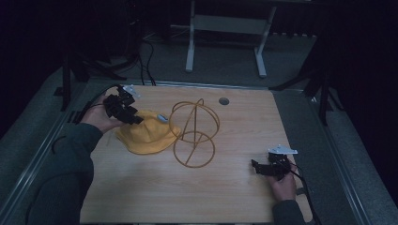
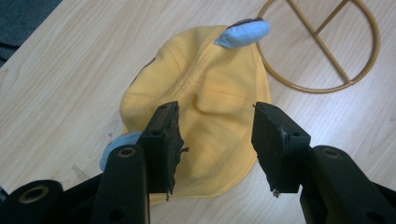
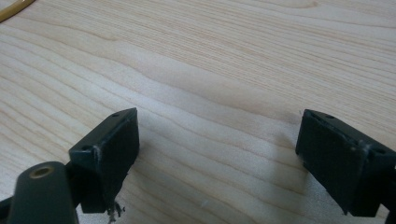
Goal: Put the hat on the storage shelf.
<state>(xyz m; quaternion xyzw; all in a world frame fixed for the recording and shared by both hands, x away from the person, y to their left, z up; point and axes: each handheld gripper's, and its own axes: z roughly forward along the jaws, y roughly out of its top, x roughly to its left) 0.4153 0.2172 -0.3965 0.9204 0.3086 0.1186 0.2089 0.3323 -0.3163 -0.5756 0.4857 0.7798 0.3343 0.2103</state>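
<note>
While above yellow hat (image 2: 205, 98), left claw (image 2: 217, 135) half-open, empty.

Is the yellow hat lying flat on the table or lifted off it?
Flat: the yellow hat lies collapsed on the table, under the left gripper, whose jaws are apart.

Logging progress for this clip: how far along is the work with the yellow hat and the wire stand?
Done: nothing visibly; the yellow hat lies flat on the table beside the gold wire stand, not on it. In hand: the left claw hangs over the hat's crown, jaws apart and not pinching the fabric. The right claw waits open over bare wood. Left, probably: gripping the hat and setting it on the stand.
</note>
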